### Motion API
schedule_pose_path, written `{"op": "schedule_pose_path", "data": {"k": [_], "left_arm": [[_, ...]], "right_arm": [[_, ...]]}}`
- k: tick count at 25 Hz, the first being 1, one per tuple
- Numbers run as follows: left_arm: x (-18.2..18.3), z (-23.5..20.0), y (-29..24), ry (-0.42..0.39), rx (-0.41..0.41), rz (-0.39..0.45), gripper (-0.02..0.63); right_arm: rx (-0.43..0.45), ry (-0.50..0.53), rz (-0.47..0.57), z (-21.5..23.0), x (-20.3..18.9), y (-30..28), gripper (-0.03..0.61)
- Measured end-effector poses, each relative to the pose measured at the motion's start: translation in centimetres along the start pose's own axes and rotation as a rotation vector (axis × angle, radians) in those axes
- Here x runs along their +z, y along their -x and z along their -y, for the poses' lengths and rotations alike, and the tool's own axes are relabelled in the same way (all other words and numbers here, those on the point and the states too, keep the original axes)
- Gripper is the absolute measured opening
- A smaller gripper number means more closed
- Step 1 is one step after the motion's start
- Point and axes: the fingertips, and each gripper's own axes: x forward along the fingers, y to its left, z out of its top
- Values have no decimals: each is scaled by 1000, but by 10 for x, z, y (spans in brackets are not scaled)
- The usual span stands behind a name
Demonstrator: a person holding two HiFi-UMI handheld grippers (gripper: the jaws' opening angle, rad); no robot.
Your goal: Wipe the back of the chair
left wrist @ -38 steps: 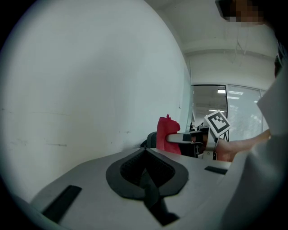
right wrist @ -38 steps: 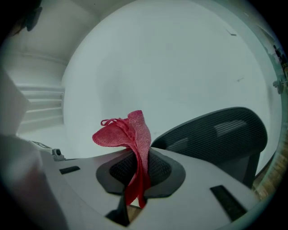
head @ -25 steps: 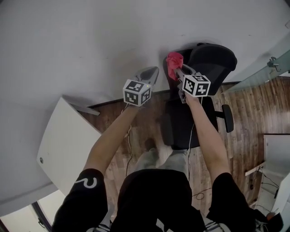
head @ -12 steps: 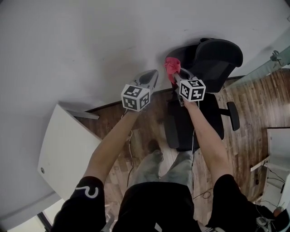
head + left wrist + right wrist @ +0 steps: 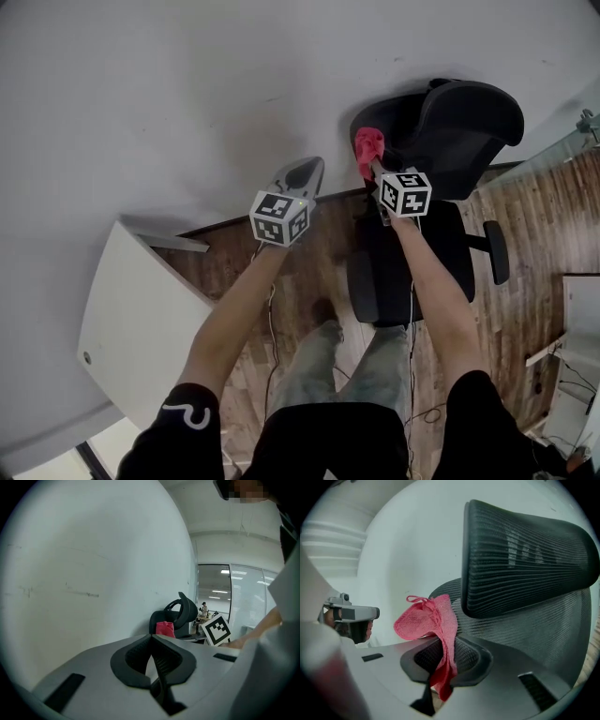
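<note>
The right hand-held gripper [image 5: 443, 645] is clamped on a red cloth [image 5: 429, 620], which bunches above the jaws and hangs down between them. The cloth sits right at the mesh backrest [image 5: 534, 625] of the black chair [image 5: 441, 122], just below the headrest [image 5: 525, 550]; whether it presses on the mesh cannot be told. In the head view it is at the backrest's left edge, the side nearest the white wall [image 5: 169, 84]. The chair stands on the wooden floor [image 5: 525, 216] with its back close to that wall and its seat toward the person. The left hand-held gripper [image 5: 151, 640] has its jaws together with nothing between them; it hangs in the air left of the chair, apart from it, pointing at the wall. A white desk [image 5: 131, 309] juts in at the floor's left side, and a glass partition [image 5: 548, 155] runs off to the chair's right. The person's legs [image 5: 347, 352] stand between desk and seat.
</note>
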Motion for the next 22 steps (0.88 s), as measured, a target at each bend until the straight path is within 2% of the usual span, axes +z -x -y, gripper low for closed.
{"op": "schedule_pose_path", "data": {"k": [5, 10, 22], "left_arm": [[-12, 13, -15, 4, -8, 11, 25], [-19, 39, -31, -11, -16, 14, 25], [-19, 123, -85, -25, 8, -5, 25]], "right_arm": [[38, 65, 26, 5, 0, -4, 69], [43, 75, 18, 25, -10, 1, 69], [20, 110, -21, 126, -4, 34, 72]]}}
